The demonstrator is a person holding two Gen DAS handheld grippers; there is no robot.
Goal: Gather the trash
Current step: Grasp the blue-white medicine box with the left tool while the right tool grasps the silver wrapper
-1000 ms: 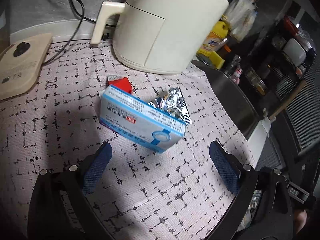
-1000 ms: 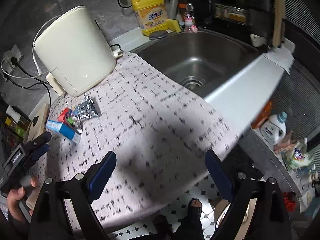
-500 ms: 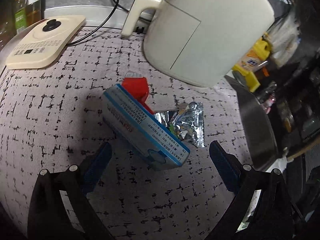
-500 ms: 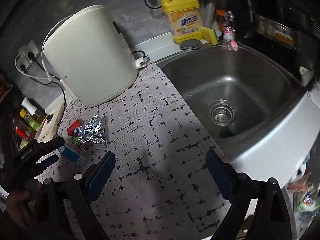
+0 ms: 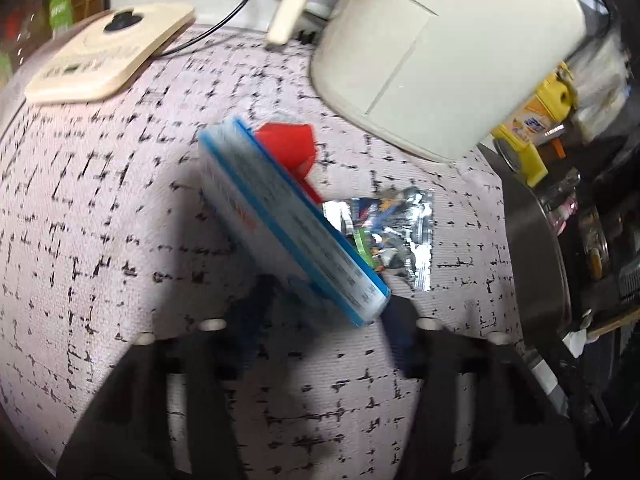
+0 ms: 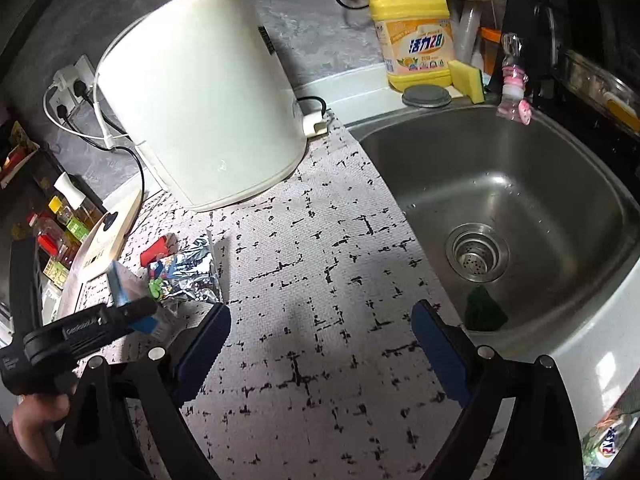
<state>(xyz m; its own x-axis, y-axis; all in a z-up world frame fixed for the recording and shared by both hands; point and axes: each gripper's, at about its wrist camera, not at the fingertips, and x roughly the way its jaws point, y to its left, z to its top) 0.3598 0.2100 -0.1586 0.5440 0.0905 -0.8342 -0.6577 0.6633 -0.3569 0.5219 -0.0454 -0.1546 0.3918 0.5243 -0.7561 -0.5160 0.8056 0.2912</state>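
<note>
The left gripper (image 5: 324,304) is closing on the near end of the blue box (image 5: 288,216). That end sits between its fingers, but motion blur hides whether the pads press it yet; from the right wrist view a finger (image 6: 136,310) lies against the box (image 6: 124,280). The box stands tilted on one long edge, its far end toward 11 o'clock, which offers its narrow faces to the fingers and probably explains the end-on approach.

Remaining trash lies on the mat (image 5: 100,200), touching or just beside the box: a red scrap (image 5: 292,144) at 12 o'clock of it, partly behind it, and a foil wrapper (image 5: 400,232) at 3 o'clock, partly tucked under its edge. Judgement: lifting the box may drag the wrapper.

The right gripper (image 6: 320,344) hangs over bare mat with fingers spread wide and nothing between them, well clear of the trash, which lies at its 10 o'clock. It appears held in reserve for the next piece.

The appliance (image 6: 200,96) stands at 12 o'clock of the trash; the sink (image 6: 520,184) lies at 3 o'clock, empty of task items.
</note>
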